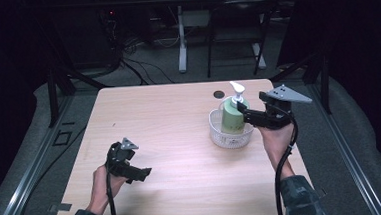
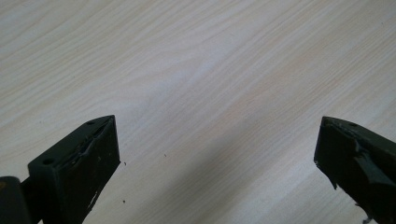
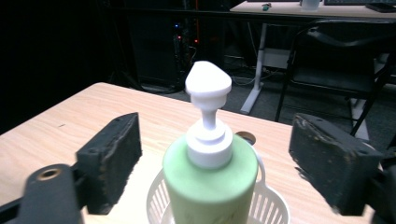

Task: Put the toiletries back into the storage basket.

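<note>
A green soap bottle (image 1: 232, 119) with a white pump head (image 1: 237, 89) stands upright in a small white basket (image 1: 220, 136) on the right half of the table. My right gripper (image 1: 243, 115) is level beside the bottle's upper part, on its right side. In the right gripper view the green bottle (image 3: 210, 186) stands between the two black fingers (image 3: 112, 154), which are apart from it and open. My left gripper (image 1: 143, 174) rests low over bare wood near the front left; its fingers (image 2: 88, 163) stand wide apart with nothing between them (image 2: 217, 154).
The light wooden table (image 1: 159, 124) has a small dark round spot (image 1: 218, 93) just behind the basket. Beyond the far edge are the legs of another desk (image 1: 182, 48), a dark chair frame (image 1: 234, 34) and cables on the floor.
</note>
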`<state>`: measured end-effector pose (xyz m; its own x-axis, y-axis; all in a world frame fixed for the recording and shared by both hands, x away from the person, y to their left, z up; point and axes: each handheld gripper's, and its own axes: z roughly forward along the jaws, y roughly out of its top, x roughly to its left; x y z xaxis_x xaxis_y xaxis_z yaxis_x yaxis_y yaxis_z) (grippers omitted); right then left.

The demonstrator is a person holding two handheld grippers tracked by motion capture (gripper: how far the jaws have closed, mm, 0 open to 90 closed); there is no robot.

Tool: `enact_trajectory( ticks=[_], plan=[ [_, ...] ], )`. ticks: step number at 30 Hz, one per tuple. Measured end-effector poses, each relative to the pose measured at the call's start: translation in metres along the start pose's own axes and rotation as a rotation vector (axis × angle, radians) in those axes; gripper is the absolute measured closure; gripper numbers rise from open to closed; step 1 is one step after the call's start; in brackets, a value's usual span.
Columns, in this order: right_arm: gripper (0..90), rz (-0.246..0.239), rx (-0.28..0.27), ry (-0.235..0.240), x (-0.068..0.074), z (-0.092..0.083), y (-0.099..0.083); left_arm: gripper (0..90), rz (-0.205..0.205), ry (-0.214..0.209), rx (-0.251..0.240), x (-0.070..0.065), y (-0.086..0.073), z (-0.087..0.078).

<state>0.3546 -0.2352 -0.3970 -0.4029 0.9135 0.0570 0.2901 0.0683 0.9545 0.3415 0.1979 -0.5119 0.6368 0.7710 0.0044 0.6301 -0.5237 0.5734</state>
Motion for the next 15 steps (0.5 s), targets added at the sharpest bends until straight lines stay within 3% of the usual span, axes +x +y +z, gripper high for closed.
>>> enact_trajectory(
  ticks=[8, 15],
  plan=[
    [6.8, -0.001, 0.009, 0.014, 0.005, -0.038, -0.006, 0.2, 0.004, 0.001, 0.0, 0.0, 0.0, 0.0],
    [2.8, 0.031, 0.031, 0.013, 0.008, -0.068, -0.023, 0.2, 0.005, 0.004, -0.002, -0.002, 0.001, 0.0]
  ],
)
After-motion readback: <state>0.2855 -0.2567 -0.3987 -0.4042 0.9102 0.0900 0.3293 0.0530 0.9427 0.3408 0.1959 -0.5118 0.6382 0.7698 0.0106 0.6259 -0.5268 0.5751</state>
